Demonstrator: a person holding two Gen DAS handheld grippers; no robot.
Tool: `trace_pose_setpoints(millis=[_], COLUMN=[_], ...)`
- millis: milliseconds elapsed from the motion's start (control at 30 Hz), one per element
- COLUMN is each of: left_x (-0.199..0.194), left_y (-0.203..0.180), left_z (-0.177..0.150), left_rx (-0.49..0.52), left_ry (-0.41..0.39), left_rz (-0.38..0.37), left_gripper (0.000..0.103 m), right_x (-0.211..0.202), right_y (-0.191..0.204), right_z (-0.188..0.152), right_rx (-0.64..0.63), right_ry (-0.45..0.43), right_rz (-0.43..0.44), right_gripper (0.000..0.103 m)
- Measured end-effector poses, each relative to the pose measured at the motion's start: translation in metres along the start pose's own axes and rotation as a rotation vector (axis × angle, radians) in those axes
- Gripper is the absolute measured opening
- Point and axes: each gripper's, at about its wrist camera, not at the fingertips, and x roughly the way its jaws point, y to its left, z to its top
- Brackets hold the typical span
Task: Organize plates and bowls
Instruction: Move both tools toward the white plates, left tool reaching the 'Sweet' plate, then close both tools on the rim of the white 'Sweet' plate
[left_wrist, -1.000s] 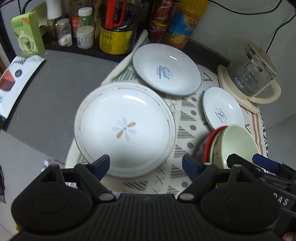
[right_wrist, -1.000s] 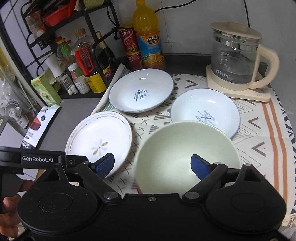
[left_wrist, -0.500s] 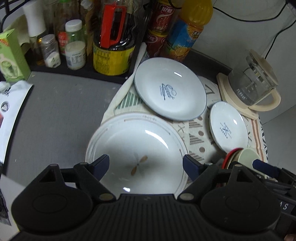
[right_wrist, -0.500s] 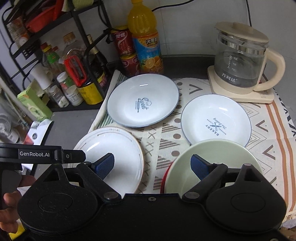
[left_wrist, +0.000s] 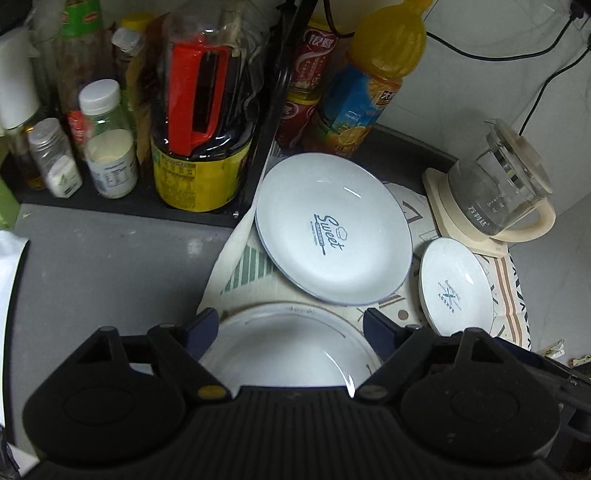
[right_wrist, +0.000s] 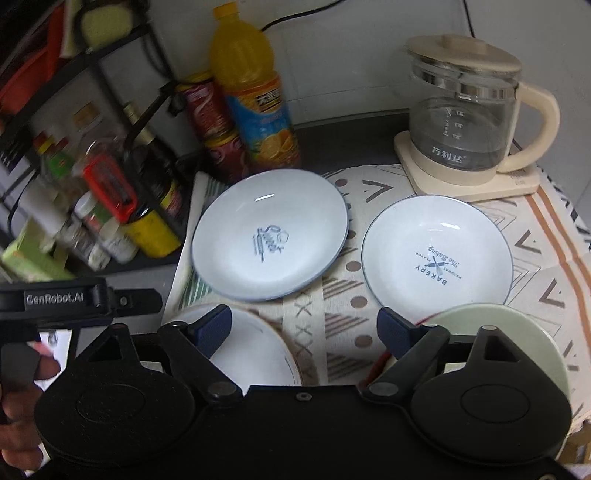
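Observation:
Three plates lie on a patterned cloth (right_wrist: 332, 332). The blue-rimmed "Sweet" plate (left_wrist: 332, 232) (right_wrist: 269, 236) is at the back left. The "Bakery" plate (left_wrist: 456, 291) (right_wrist: 437, 254) is to its right. A white gold-rimmed plate (left_wrist: 291, 350) (right_wrist: 255, 354) lies nearest, partly hidden under my left gripper (left_wrist: 291, 325), which is open and empty above its far rim. A pale green bowl (right_wrist: 528, 347) nested in a red one sits at the front right. My right gripper (right_wrist: 304, 325) is open and empty above the cloth between the gold-rimmed plate and the bowl.
A black rack (left_wrist: 258, 122) with jars, bottles and a yellow tin (left_wrist: 195, 177) stands at the back left. Red cans (right_wrist: 218, 140) and an orange juice bottle (right_wrist: 258, 103) stand behind the Sweet plate. A glass kettle (right_wrist: 469, 122) on its base stands back right. Grey counter (left_wrist: 110, 277) lies left.
Both grippers have moved forward toward the back of the counter. The gold-rimmed plate and the green bowl have slid down under the gripper bodies; the Sweet plate looks larger. Both stay open.

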Motion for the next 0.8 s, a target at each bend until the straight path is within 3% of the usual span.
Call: trace_pose_setpoints(millis=[167, 333, 600, 800], left_x=[0.014, 0.036, 0.078, 0.107], left_y=[0.005, 0.006, 0.012, 0.019], left_z=[0.017, 0.032, 0.043, 0.045], left_rx=[0.021, 0.032, 0.050, 0.063], left_ry=[0.006, 0.019, 0.065, 0.109], left_rz=[-0.040, -0.051, -0.049, -0.055], left_gripper=[0.078, 0.064, 0.047, 0.039], right_x=[0.012, 0.032, 0.078, 0.107], right_y=[0.003, 0.004, 0.008, 0.005], right_z=[0.010, 0.019, 0.026, 0.026], right_rx=[0.060, 0.125, 0.175, 0.194], right_ry=[-0.011, -0.001, 0.090, 0.140], right_rz=[0.014, 0.022, -0.003, -0.031], right_gripper=[0.075, 0.071, 0.058, 0.055])
